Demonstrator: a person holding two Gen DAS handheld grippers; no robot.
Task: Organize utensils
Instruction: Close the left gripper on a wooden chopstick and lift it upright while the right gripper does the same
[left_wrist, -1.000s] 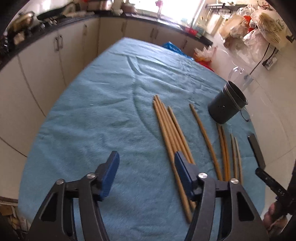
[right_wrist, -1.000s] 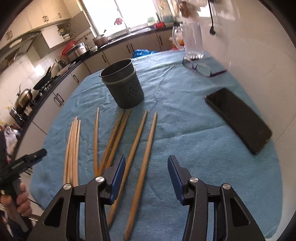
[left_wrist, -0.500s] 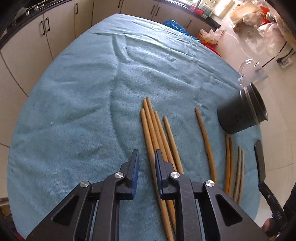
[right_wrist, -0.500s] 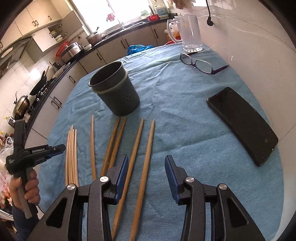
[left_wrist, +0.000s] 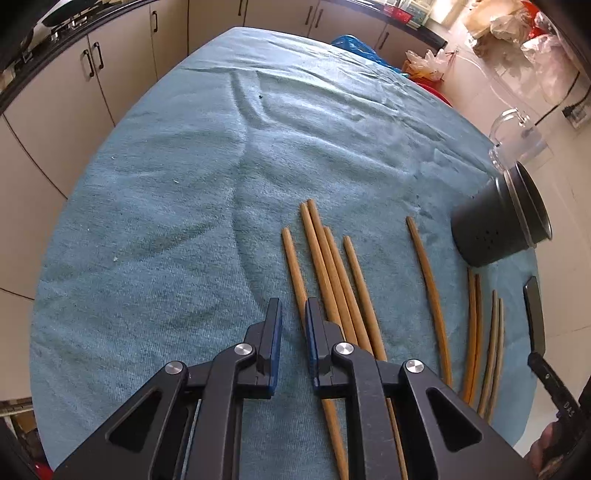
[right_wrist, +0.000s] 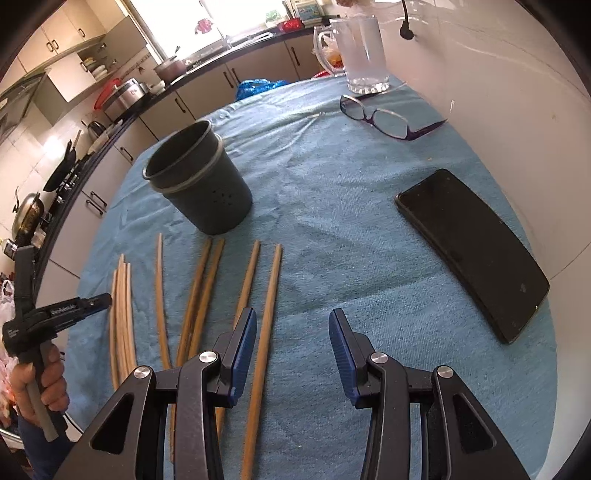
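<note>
Several wooden chopsticks (left_wrist: 332, 273) lie side by side on a blue towel (left_wrist: 177, 192); they also show in the right wrist view (right_wrist: 267, 306). A dark grey utensil holder (right_wrist: 201, 184) stands upright behind them and shows at the right of the left wrist view (left_wrist: 498, 225). My left gripper (left_wrist: 292, 314) hovers low over the leftmost chopstick (left_wrist: 293, 267), its jaws narrowed to a small gap with nothing between them. My right gripper (right_wrist: 291, 328) is open and empty above the towel, just right of the rightmost chopstick.
A black phone (right_wrist: 472, 251) lies at the right near the white wall. Purple glasses (right_wrist: 384, 118) and a glass jug (right_wrist: 364, 55) sit at the far end. Kitchen cabinets (left_wrist: 74, 85) line the left side beyond the table edge.
My left gripper's jaws went from wide open to nearly closed, and it dropped lower and forward over the leftmost chopsticks. My right gripper stayed open and hardly moved.
</note>
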